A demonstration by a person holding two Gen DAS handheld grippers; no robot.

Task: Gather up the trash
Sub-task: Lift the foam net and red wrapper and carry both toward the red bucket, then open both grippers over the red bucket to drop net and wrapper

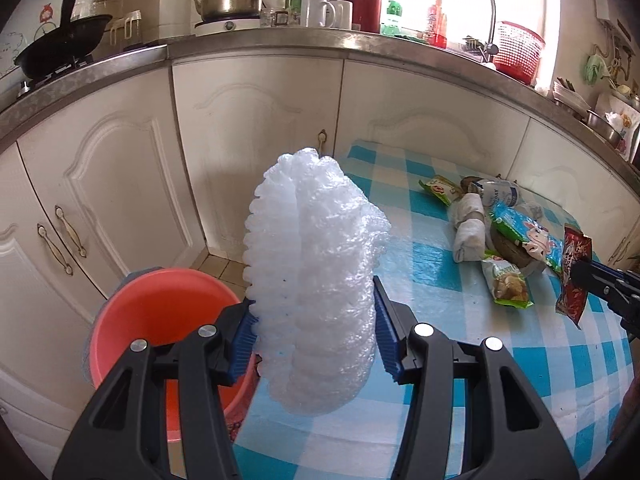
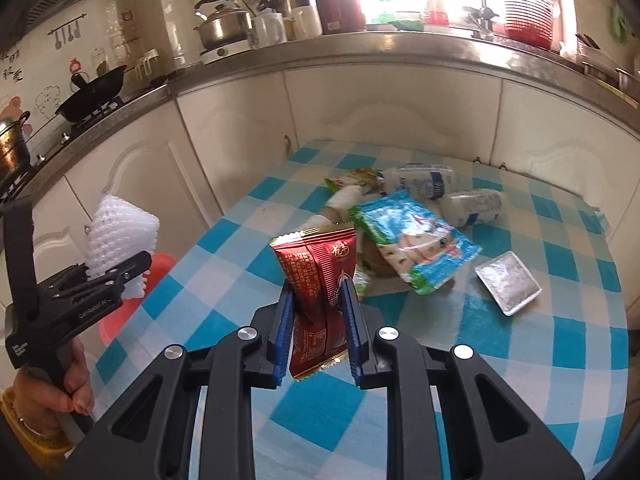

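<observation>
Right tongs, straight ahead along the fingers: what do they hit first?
Likely the blue-green snack wrapper atop the trash pile, just beyond the red packet the right tongs hold; depth is uncertain, so they may pass over it.

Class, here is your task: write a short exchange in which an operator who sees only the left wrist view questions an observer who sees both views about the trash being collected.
Operator: My jaws hold the foam net, and I see the right gripper only at the edge of my view. How is it gripping the red wrapper?
Observer: The jaws of the right gripper are shut on the middle of the red wrapper, pinching it upright.
Operator: Is there any trash on the table that I am missing?
Observer: Yes. A flat silver foil packet lies on the checked cloth, to the right of the blue wrapper.
</observation>
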